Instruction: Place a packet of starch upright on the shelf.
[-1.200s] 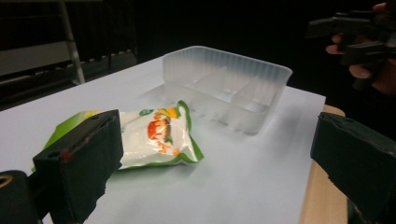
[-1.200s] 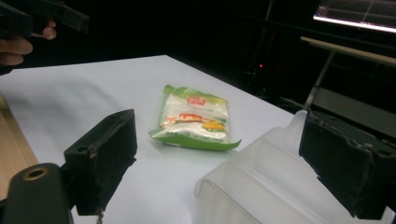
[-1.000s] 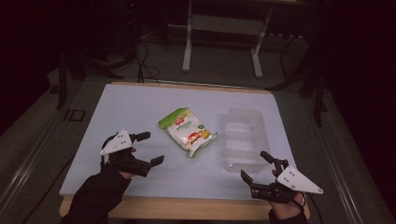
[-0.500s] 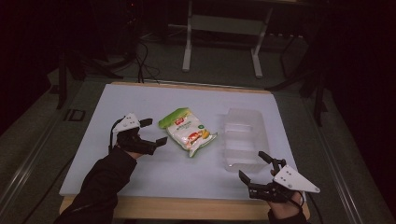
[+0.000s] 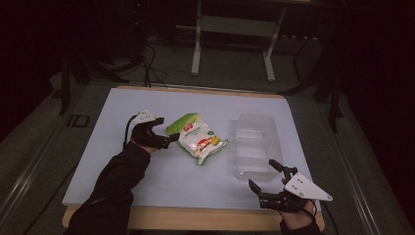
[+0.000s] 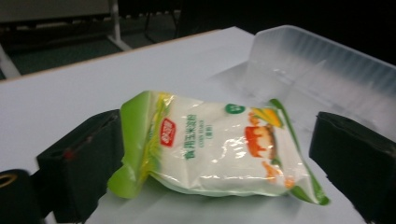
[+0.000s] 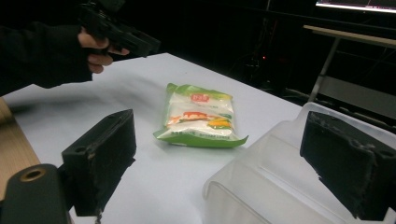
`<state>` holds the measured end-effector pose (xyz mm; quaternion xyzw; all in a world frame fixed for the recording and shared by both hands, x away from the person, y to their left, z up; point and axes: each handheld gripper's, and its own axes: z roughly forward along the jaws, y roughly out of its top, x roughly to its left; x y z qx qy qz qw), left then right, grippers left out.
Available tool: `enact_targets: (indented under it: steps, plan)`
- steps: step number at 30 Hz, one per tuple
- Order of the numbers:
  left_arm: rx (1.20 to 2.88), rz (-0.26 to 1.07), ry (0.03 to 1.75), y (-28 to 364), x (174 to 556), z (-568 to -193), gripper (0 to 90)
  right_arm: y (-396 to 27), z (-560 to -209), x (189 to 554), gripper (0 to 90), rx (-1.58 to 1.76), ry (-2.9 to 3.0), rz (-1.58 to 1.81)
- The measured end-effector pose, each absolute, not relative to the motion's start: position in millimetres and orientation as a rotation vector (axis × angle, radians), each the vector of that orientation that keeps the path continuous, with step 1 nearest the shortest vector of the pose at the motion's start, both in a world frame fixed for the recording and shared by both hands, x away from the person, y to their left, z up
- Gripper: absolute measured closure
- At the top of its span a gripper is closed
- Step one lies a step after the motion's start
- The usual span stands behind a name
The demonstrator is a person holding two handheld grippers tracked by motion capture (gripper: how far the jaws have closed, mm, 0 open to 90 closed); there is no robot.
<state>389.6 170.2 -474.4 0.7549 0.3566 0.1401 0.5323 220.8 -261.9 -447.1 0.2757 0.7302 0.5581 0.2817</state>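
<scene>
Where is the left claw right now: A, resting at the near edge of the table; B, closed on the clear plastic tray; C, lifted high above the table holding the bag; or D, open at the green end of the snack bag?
D: the left claw stands open with its jaws on either side of the snack bag, which lies flat on the table beside the clear plastic tray.
</scene>
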Motion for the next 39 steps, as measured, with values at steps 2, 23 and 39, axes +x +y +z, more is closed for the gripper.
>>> enact_targets:
  steps: [2, 23, 39]
  plan:
    - [1.801, 0.340, 0.876, 170, 396, -478, 4.2, -261, -448, 221, 10.3, 0.742, 1.967, 1.497]
    - [1.888, 0.306, 1.026, 164, 443, -517, 6.1, -259, -452, 222, 10.3, 0.730, 2.003, 1.522]
    - [1.961, 0.189, 1.086, 156, 458, -539, 15.2, -259, -453, 223, 10.4, 0.733, 2.023, 1.523]
